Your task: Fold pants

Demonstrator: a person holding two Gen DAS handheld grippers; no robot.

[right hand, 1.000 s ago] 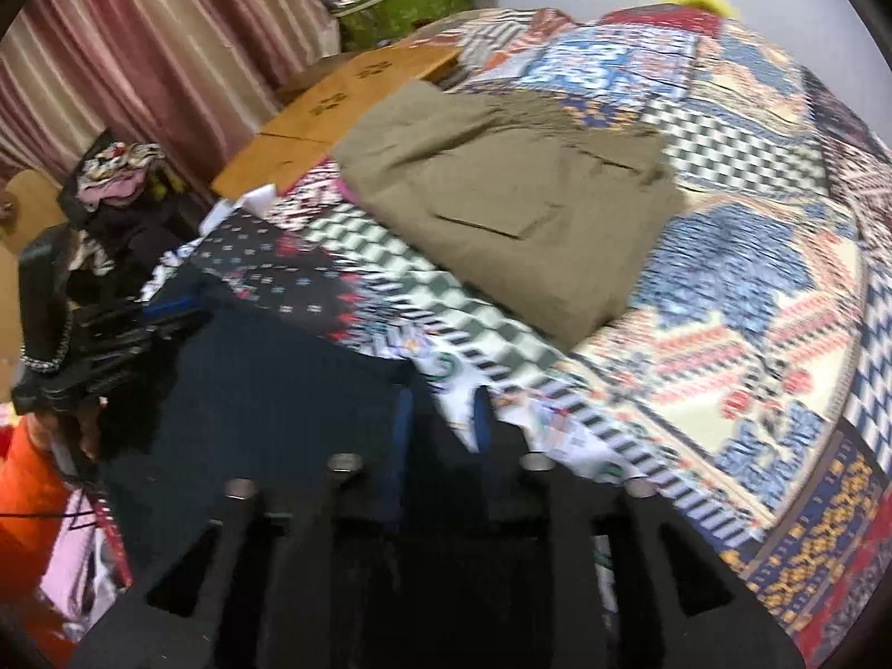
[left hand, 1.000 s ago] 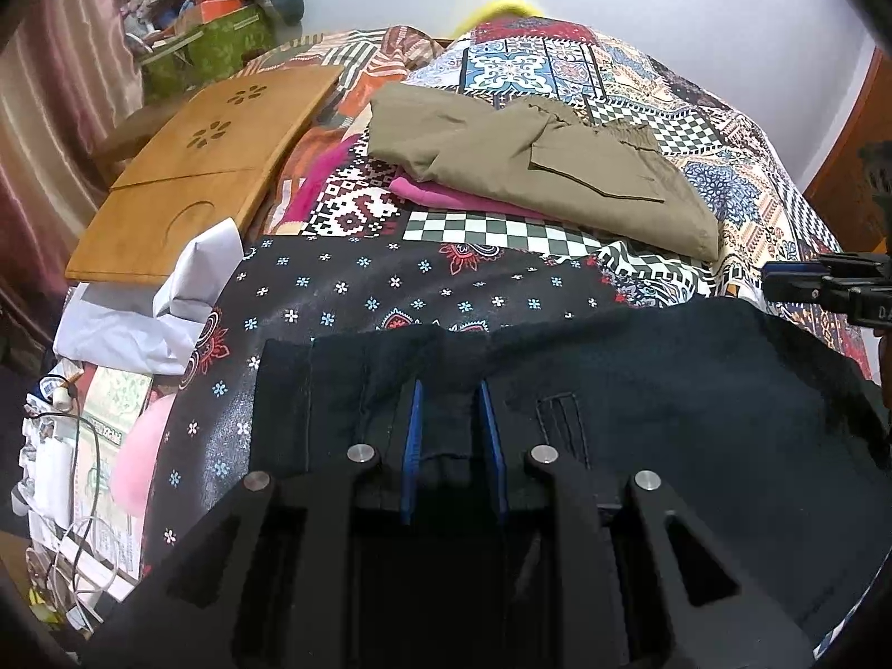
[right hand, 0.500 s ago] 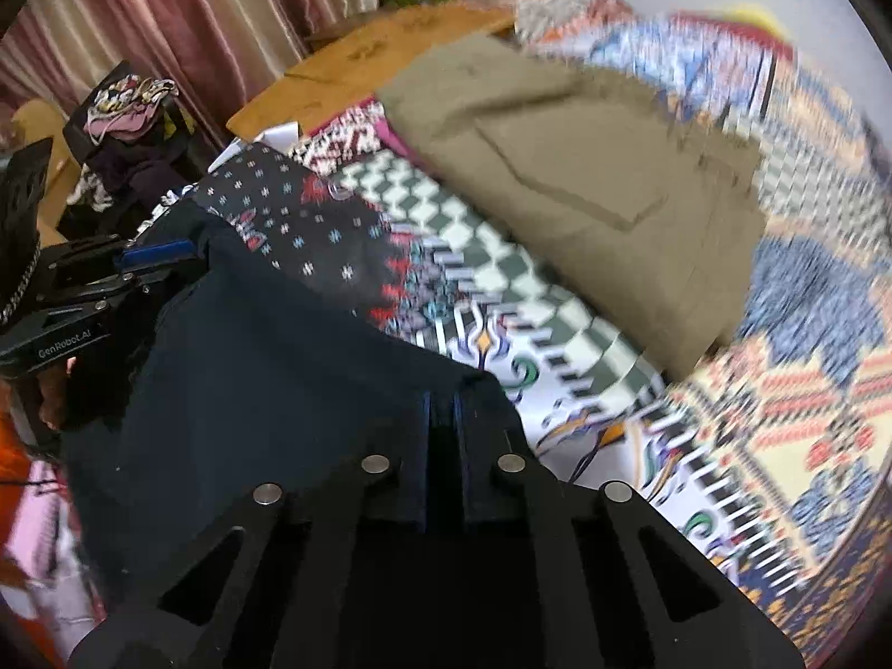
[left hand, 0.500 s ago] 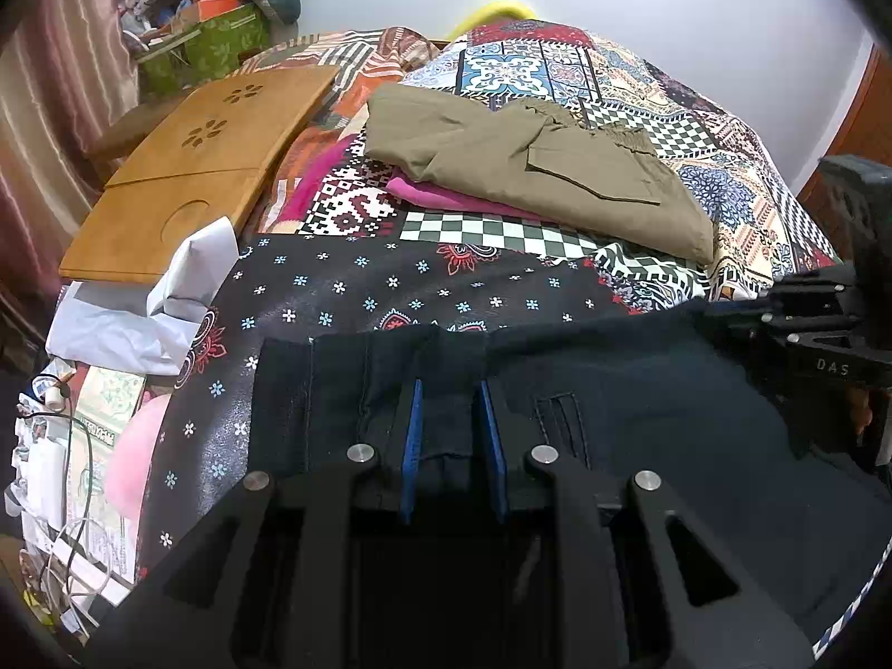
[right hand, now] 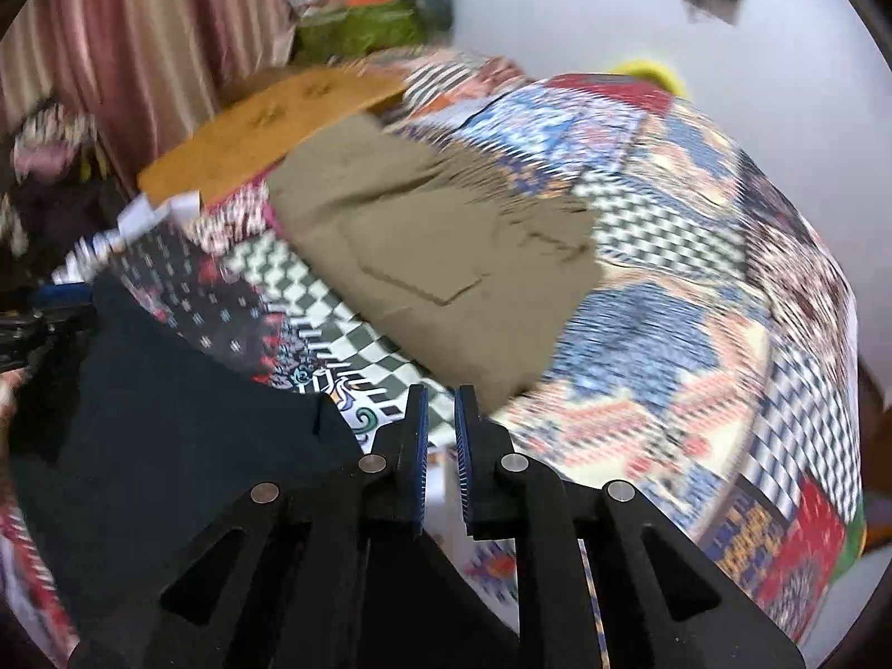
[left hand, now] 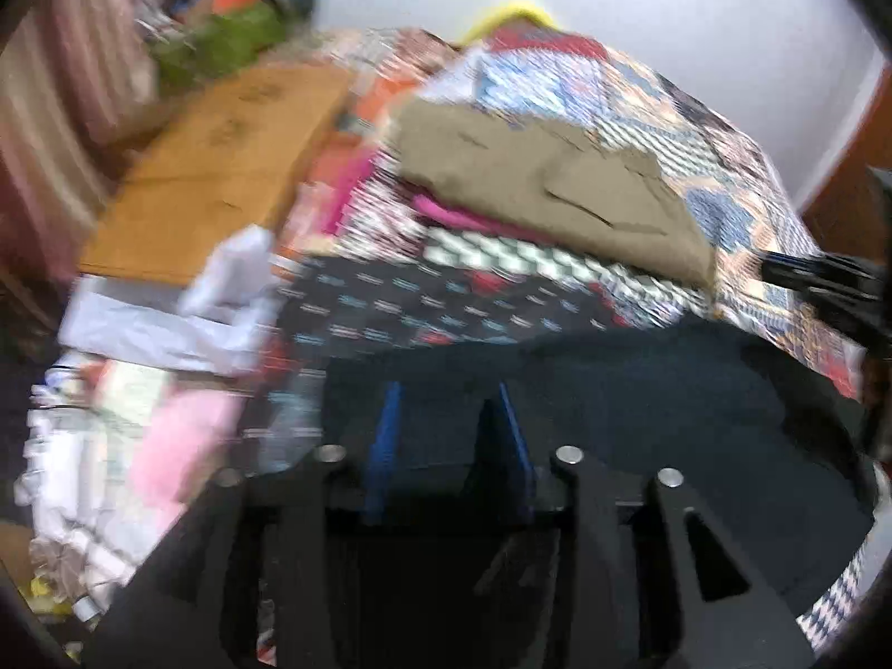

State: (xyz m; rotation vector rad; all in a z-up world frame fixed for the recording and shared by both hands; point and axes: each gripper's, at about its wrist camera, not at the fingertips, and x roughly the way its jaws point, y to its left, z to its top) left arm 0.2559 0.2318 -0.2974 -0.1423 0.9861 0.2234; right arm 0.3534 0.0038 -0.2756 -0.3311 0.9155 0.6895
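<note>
The dark navy pants (left hand: 641, 390) lie spread on the near edge of the bed. My left gripper (left hand: 449, 398) hovers over their left end. Its jaws are opening, and the blue pads stand well apart from the dark cloth lying below them. The left wrist view is blurred by motion. My right gripper (right hand: 441, 397) is shut with nothing between its pads; only the bedspread shows past them. The pants (right hand: 167, 418) lie to its left. The left gripper (right hand: 50, 306) shows at the far end of the pants, and the right gripper (left hand: 819, 279) shows at the left view's right edge.
Folded khaki pants (left hand: 557, 189) (right hand: 423, 234) rest mid-bed on a pink garment (left hand: 457, 217). A wooden lap table (left hand: 223, 167) (right hand: 279, 122) lies at the back left. White paper (left hand: 167, 323) and clutter sit off the bed's left side. The patchwork bedspread (right hand: 669, 279) stretches to the right.
My left jaws have widened off the waistband and the gripper has risen. My right gripper let go of the pants' edge and swung up and to the right, off the cloth.
</note>
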